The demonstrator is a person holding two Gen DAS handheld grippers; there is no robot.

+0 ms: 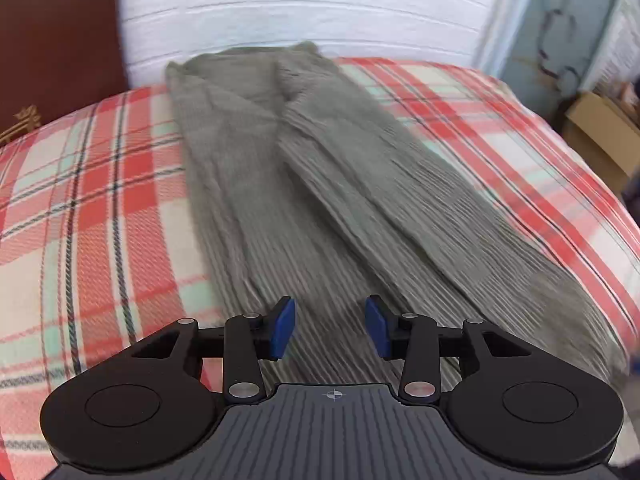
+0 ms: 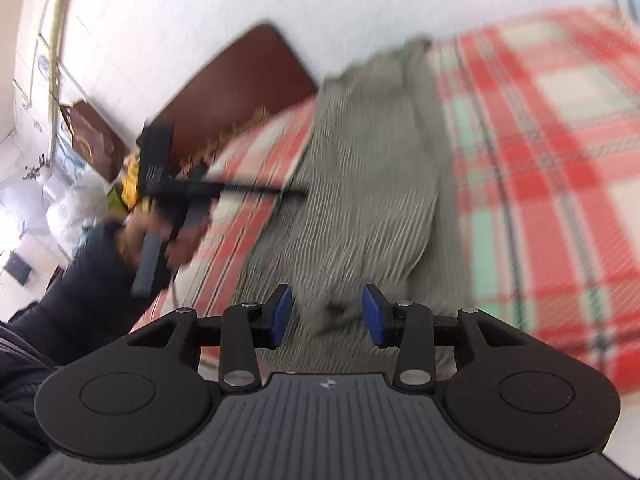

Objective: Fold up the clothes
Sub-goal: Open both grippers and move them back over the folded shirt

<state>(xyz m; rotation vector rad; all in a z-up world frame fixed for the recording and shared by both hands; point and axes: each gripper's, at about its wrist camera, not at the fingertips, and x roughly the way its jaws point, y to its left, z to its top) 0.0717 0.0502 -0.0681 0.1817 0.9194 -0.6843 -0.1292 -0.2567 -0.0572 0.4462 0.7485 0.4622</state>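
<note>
At nine o'clock in our left wrist view we have the dark brown headboard (image 1: pixel 56 48) standing against the white wall (image 1: pixel 300 4). The red, cream and mint plaid blanket (image 1: pixel 92 208) spreads below it across the bed. Running up the middle from six towards twelve lies the grey-green ribbed garment (image 1: pixel 304 184), long and narrow, its two sides folded inwards so that they overlap along a diagonal crease. Our left gripper (image 1: pixel 330 327) hovers over its near end, blue pads apart, nothing between them. At three o'clock a cardboard box (image 1: pixel 600 136) sits beside the bed.

In the blurred right wrist view, at nine o'clock our left hand (image 2: pixel 160 236) grips its tool's handle. The garment fills the centre, and our right gripper (image 2: pixel 328 316) stands open over its rumpled near end, pads clear of the cloth.
</note>
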